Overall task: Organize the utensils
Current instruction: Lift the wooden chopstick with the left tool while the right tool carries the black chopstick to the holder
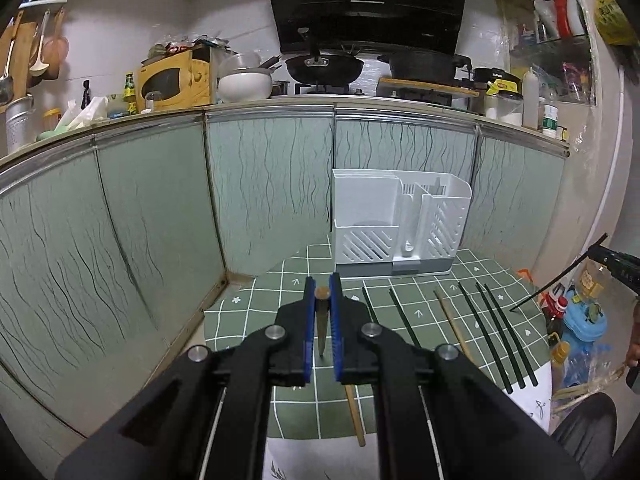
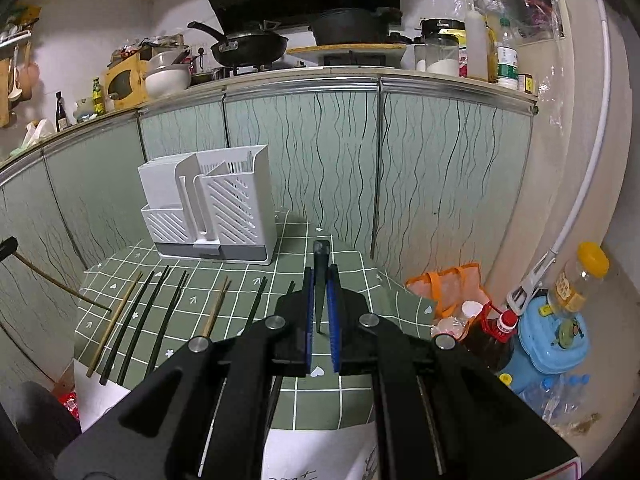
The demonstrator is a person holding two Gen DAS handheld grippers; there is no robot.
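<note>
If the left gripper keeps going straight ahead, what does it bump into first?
Probably the white utensil holder. The left gripper, shut on a brown chopstick, points just left of it, so depth is uncertain.

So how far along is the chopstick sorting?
Done: nothing shows in the holder. In hand: the left gripper grips a wooden chopstick, the right gripper a black chopstick. Left: the loose chopsticks on the table.

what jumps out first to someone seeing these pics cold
Each tongs is shut on one chopstick: the left tongs on a wooden chopstick, the right tongs on a black chopstick. Behind them a white holder stands at the back of the green checked table, with loose chopsticks lying in a row in front of it.
</note>
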